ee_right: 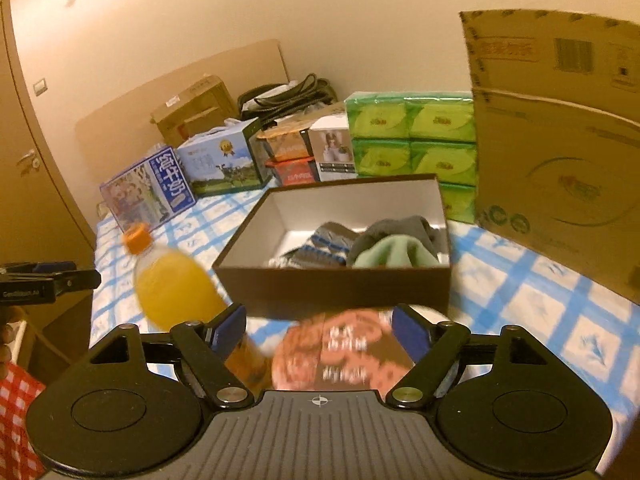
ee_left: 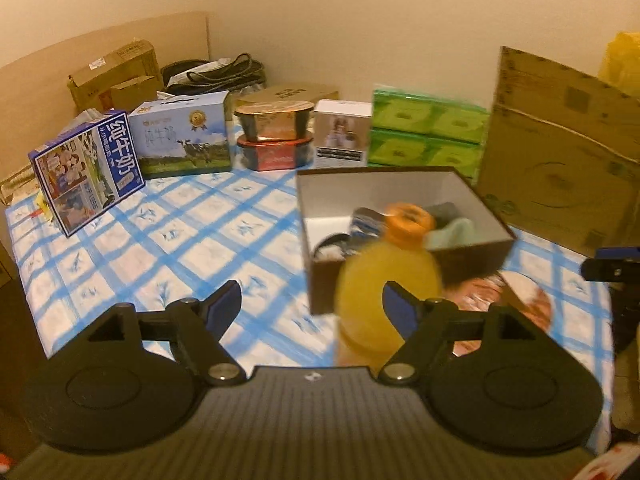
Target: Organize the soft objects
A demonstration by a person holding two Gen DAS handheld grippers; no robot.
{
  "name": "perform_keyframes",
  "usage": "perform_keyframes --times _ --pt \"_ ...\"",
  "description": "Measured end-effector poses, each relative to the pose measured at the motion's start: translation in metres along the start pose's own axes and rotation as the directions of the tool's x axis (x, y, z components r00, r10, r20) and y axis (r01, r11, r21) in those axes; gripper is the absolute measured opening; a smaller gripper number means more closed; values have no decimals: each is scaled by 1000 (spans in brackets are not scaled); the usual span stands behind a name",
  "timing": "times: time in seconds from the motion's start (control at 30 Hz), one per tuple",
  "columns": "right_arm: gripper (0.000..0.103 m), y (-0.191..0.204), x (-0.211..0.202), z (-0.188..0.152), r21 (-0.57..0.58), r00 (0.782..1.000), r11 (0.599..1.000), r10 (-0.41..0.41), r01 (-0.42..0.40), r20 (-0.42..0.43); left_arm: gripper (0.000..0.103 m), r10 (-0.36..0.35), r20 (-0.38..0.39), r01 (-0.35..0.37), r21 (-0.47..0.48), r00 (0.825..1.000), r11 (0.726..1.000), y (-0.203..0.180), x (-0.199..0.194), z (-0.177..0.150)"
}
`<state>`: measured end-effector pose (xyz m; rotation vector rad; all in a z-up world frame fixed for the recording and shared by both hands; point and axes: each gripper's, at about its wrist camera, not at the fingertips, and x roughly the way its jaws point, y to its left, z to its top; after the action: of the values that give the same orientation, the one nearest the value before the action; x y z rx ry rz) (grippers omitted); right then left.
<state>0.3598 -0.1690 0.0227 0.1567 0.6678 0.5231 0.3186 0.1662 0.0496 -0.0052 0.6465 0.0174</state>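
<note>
Both grippers, left (ee_left: 312, 308) and right (ee_right: 318, 330), are spread wide, nothing held. Socks (ee_right: 384, 246) already lie in the brown box (ee_right: 332, 286); the snack packet (ee_right: 344, 352) is judged next and needs straddling before closing.

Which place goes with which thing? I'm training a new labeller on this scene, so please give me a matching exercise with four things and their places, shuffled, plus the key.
Things:
1. pale green soft item
2. orange juice bottle
3. green tissue packs
4. large cardboard box

Places:
A. stacked behind the brown box
B. inside the brown box
C. standing on the checked cloth, right of the brown box in the right wrist view
D. on the checked cloth, left of the brown box in the right wrist view

Pairs: 1-B, 2-D, 3-A, 4-C
</note>
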Motion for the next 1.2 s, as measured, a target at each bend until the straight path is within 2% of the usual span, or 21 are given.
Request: perform_keyframes --times 0.13,0.37,0.5,0.67,0.87,1.2 --pt "80 11 -30 -27 -8 1000 1000 -16 16 -8 85 -2 12 2 3 1000 1000 -28 -37 -23" --pt "80 28 -80 -76 -2 999 1000 -29 29 13 85 6 -9 -6 16 1000 1000 -81 -87 -69" --pt "80 31 -99 -100 17 999 1000 -15 16 -28 85 3 -43 -4 -2 999 1000 -104 -110 -99" --pt "80 37 -120 -128 26 997 1000 5 -3 -83 85 47 -75 -47 11 996 999 -127 -133 -130" --pt "80 45 -137 -161 -7 990 1000 -28 28 -135 85 63 -105 -61 23 992 998 -149 -158 -165" --pt "80 53 -159 -203 -27 978 999 -43 39 -205 85 60 -176 -63 -7 982 998 -162 -180 -208"
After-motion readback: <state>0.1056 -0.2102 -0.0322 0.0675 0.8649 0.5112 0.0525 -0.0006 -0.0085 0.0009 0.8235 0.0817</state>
